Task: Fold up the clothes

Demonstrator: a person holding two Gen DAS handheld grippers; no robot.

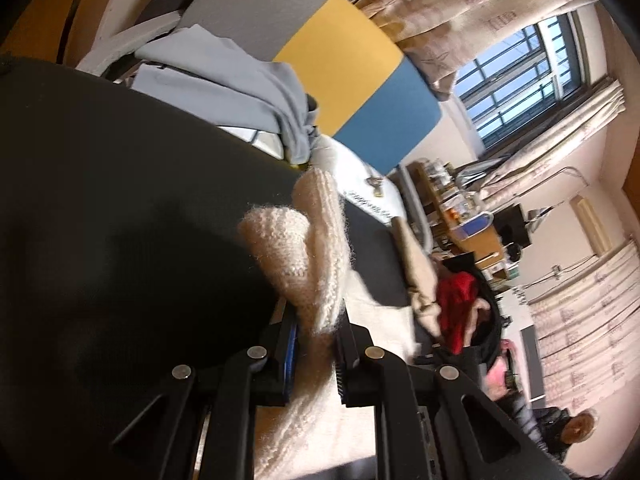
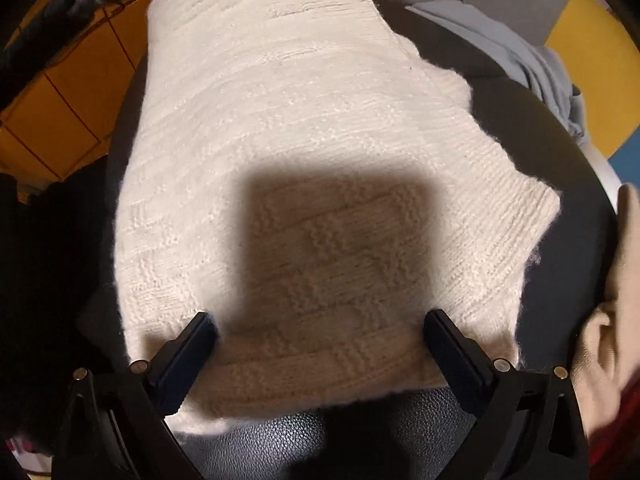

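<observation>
Cream sweater (image 1: 316,280) in left hand-held gripper (image 1: 318,356)

One cream knit sweater (image 2: 288,128), one grey-blue garment (image 1: 224,80), two claws (image 1: 316,354) (image 2: 320,344), one black surface (image 1: 100,200)

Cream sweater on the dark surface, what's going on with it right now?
A person is folding the cream knitted sweater, which lies spread on the dark leather-like surface. The left gripper is shut on a bunched fold of the knit, lifted off the surface. The right gripper hangs open above the sweater's near edge, gripping nothing. A light blue garment lies crumpled beyond it.
</observation>
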